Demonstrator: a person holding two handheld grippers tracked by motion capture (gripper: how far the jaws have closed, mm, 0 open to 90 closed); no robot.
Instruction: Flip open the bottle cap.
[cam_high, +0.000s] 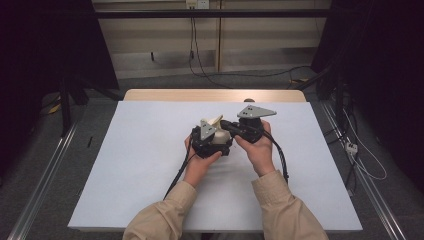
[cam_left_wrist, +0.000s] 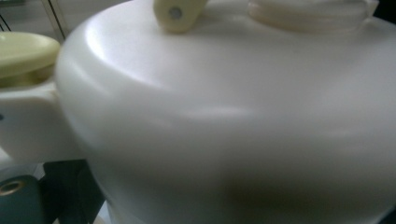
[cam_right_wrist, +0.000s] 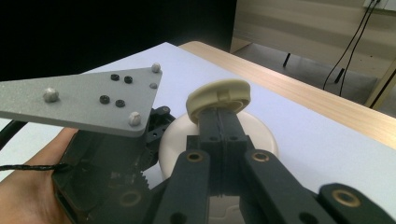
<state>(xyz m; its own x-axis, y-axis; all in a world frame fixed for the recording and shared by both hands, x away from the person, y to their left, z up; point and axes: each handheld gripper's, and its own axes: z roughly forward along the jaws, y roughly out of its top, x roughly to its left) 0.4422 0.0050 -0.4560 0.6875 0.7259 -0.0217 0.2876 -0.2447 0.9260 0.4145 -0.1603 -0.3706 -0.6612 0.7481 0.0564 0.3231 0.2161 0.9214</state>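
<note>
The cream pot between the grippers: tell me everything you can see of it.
The cream pot is smooth, glossy plastic by its look, round-bodied, with a threaded neck on top. It sits mid-table on the white sheet. Its pale yellow lid is raised, pinched in the right gripper. The left gripper is pressed close against its side.

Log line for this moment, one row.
right gripper shut on lid | left gripper at white pot, jaws unclear | table

smooth glossy plastic kettle (cam_left_wrist: 224, 121), matt white table (cam_high: 150, 165) covering, wooden edge.
</note>
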